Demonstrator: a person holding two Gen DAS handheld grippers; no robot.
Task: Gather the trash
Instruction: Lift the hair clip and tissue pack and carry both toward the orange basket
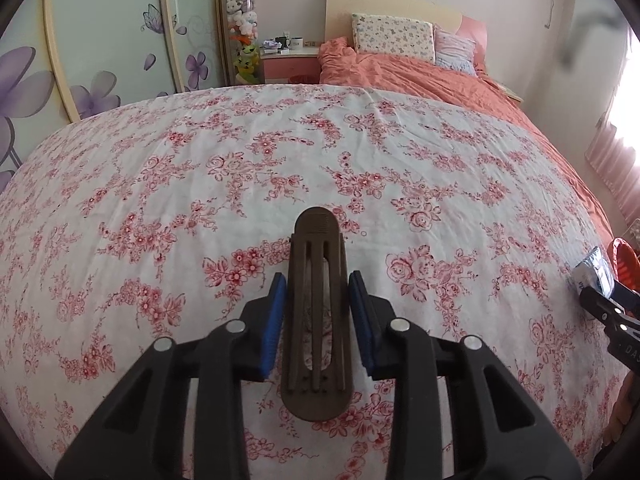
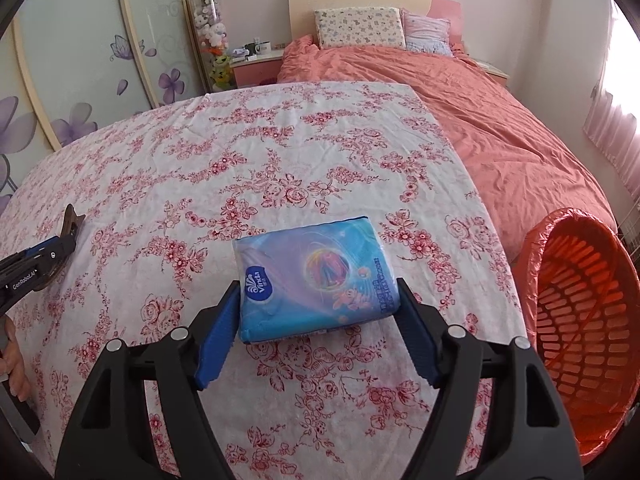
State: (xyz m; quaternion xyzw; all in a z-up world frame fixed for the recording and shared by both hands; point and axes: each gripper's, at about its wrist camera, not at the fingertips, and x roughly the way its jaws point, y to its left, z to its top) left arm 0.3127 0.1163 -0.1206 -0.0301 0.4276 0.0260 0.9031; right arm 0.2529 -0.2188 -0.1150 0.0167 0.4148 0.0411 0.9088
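Jaws of the left gripper clench a brown slotted clip and the right gripper apparently squeezes a blue tissue pack above the floral surface, carrying both toward the orange bin at three o'clock.

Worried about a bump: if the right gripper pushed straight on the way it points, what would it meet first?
Probably the floral sheet just beyond the tissue pack that the right gripper holds; the orange basket sits off to the side.
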